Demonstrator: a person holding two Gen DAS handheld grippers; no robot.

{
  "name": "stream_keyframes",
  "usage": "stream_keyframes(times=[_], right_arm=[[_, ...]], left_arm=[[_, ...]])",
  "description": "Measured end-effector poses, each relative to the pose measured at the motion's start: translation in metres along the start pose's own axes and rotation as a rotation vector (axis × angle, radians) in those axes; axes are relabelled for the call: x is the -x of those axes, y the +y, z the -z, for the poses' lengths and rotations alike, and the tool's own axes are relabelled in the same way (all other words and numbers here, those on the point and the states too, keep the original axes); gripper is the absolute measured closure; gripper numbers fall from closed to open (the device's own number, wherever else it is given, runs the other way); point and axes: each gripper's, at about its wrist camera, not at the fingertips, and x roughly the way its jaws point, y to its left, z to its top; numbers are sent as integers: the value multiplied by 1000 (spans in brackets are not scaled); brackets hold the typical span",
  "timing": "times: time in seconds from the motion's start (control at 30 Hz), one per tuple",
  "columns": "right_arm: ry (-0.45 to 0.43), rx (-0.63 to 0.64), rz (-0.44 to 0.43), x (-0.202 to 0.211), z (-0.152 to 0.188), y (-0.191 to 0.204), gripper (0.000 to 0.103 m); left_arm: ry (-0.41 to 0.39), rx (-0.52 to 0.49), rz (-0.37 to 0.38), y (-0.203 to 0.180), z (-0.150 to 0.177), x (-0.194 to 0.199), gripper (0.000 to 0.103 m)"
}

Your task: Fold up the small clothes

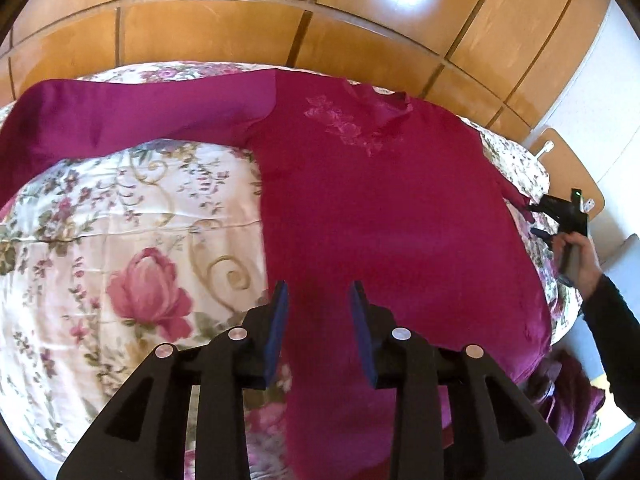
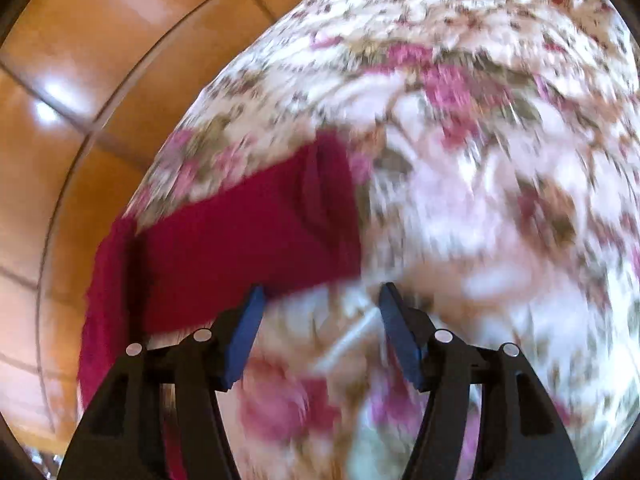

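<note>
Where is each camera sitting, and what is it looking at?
Left wrist: sits on the left gripper, looking along its open fingers over the shirt; the person's right hand shows.
Right wrist: sits on the right gripper, open, over the blurry quilt and a sleeve.
Both show shirt, quilt and wooden wall.

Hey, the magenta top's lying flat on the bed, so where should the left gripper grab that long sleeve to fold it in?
Probably at the cuff end of the left sleeve of the magenta top. That sleeve lies stretched out flat across the floral bedspread, away from the body. Come down from above with the open left gripper and pinch its free near edge.
</note>
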Motion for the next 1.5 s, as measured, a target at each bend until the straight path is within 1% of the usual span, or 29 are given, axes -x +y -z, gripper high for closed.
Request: stream_keyframes(times=[0.03, 0.07, 0.1, 0.13, 0.2, 0.27, 0.4, 0.43, 0.5, 0.6, 0.67, 0.77, 0.8, 0.83, 0.87, 0.9, 0.93, 0.97, 1.0, 1.03, 1.1, 1.17, 1.2, 1.27, 1.3, 1.37, 1.4, 1.43, 1.5], right_arm=[[-3, 15, 17, -6, -5, 6, 48], [-1, 45, 42, -11, -12, 11, 58], [-2, 97, 74, -17, -17, 20, 82], [-4, 141, 81, -14, -22, 16, 90], [-67, 248, 147, 1, -29, 24, 91], [-118, 311, 216, 9, -42, 21, 91], [-222, 353, 462, 21, -78, -7, 91], [-232, 353, 507, 19, -86, -13, 92], [-241, 336, 597, 18, -99, -30, 93], [-235, 301, 667, 19, -112, -49, 93], [-237, 322, 734, 17, -115, -53, 94], [-225, 388, 870, 10, -118, -61, 96], [-219, 383, 930, 9, -121, -69, 103], [-212, 357, 939, 13, -123, -75, 103], [-197, 317, 917, 18, -125, -83, 103], [-181, 260, 843, 23, -126, -92, 102], [-188, 232, 794, 29, -124, -95, 96], [-210, 232, 772, 35, -119, -93, 87], [-225, 244, 765, 40, -114, -90, 61], [-243, 262, 751, 45, -107, -83, 42], [-279, 320, 701, 55, -89, -59, 40], [-311, 389, 656, 63, -69, -30, 29], [-335, 430, 610, 67, -55, -9, 22], [-350, 511, 512, 69, -27, 29, 17], [-341, 566, 437, 69, -5, 56, 12], [-298, 646, 320, 64, 27, 90, 10], [-261, 708, 245, 60, 52, 115, 10], [-237, 753, 193, 57, 74, 133, 10], [-182, 846, 87, 50, 123, 171, 10]], left_arm=[[5, 2, 5, -4, -1, -4, 72], [11, -2, 8, -8, -2, -9, 72], [20, -15, 2, -13, -3, -15, 72], [24, -27, -6, -17, -4, -19, 72], [38, -65, -18, -28, -7, -29, 72], [47, -91, -23, -36, -8, -36, 72], [77, -133, -23, -47, -9, -52, 72], [86, -144, -28, -50, -8, -58, 72], [96, -150, -33, -52, -7, -64, 72], [99, -135, -36, -52, -8, -68, 72], [96, -117, -33, -50, -9, -67, 72], [75, -90, -44, -42, -12, -57, 72], [64, -69, -48, -36, -13, -52, 72], [57, -49, -48, -29, -13, -48, 72], [51, -24, -49, -23, -14, -45, 72], [45, 3, -51, -16, -15, -42, 72], [39, 38, -50, -6, -15, -39, 72], [33, 65, -48, 2, -15, -36, 72], [26, 90, -49, 9, -16, -33, 72], [12, 122, -66, 18, -16, -28, 72], [-18, 187, -94, 38, -17, -16, 72], [-45, 251, -95, 56, -17, -4, 72], [-59, 281, -107, 67, -16, 2, 72], [-95, 350, -147, 93, -15, 15, 72], [-108, 382, -169, 105, -14, 20, 72], [-125, 462, -246, 136, -11, 31, 72], [-137, 520, -293, 156, -9, 38, 72], [-139, 549, -340, 167, -8, 43, 72], [-140, 581, -522, 191, -5, 58, 70]])
